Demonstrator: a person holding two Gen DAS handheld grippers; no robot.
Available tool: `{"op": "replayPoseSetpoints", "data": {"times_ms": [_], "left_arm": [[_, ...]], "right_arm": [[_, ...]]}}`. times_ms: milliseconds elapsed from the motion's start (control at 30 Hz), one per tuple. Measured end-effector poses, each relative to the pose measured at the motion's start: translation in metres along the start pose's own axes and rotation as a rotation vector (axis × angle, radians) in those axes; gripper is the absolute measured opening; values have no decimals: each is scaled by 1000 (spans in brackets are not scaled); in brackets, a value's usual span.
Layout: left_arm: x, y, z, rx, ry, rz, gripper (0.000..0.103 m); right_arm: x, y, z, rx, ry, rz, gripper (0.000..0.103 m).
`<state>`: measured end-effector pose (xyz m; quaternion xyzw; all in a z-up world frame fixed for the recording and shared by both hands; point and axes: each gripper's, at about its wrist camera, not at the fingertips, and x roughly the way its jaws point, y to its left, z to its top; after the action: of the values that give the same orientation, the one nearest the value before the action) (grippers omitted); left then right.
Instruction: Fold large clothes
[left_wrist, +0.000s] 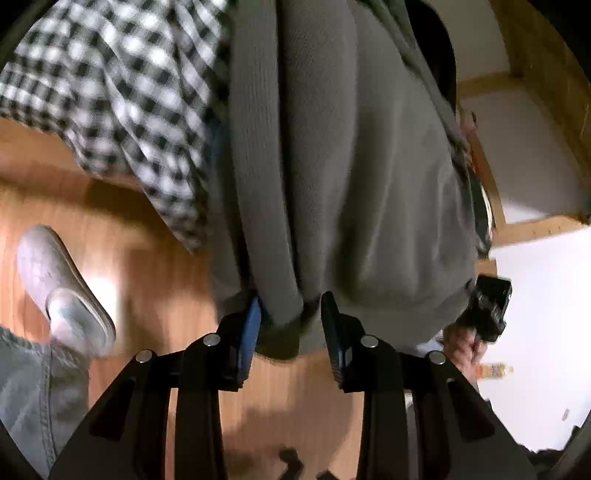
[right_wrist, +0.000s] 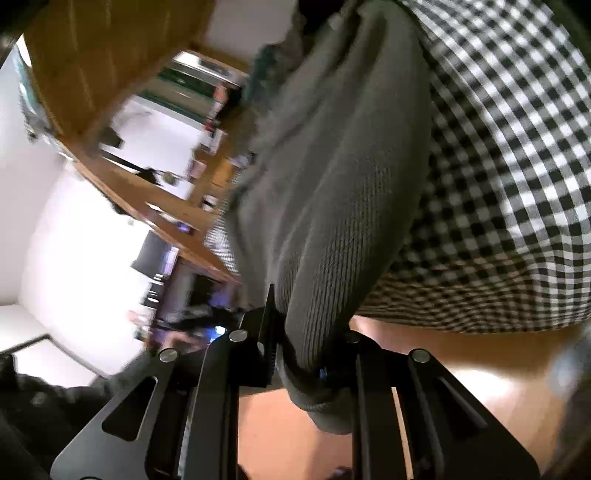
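A large grey fleece garment (left_wrist: 351, 166) hangs in the air, held up by both grippers. My left gripper (left_wrist: 291, 328) is shut on a bunched edge of it, the cloth pinched between the blue pads (left_wrist: 251, 325). My right gripper (right_wrist: 310, 332) is shut on another ribbed edge of the same grey garment (right_wrist: 325, 206); its right finger is mostly hidden by the cloth. The right gripper also shows in the left wrist view (left_wrist: 487, 306), at the garment's far side.
A black-and-white checked cloth (left_wrist: 122, 96) lies behind the garment and also shows in the right wrist view (right_wrist: 517, 166). Below is a wooden floor (left_wrist: 155, 266) with the person's grey slipper (left_wrist: 62, 288). Wooden shelves (right_wrist: 122, 147) and white walls stand beyond.
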<state>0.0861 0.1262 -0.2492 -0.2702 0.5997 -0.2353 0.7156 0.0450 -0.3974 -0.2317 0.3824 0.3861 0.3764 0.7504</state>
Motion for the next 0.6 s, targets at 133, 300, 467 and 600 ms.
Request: {"op": "replayPoseSetpoints", "data": {"times_ms": [133,300,467,600], "left_arm": [[21,9,6,33,-37,54,79],[41,23,30,-24,-86,139,79],[34,27,25,-4,-49,59,31],[9,9,12,27,-16,-43,23]], "right_arm": [[4,3,-3,11,-1,34,17],[26,10,-10,17,12,24,17],[26,16,-6,16,3,43,17],[19,17,-4,26,-24,84,17]]}}
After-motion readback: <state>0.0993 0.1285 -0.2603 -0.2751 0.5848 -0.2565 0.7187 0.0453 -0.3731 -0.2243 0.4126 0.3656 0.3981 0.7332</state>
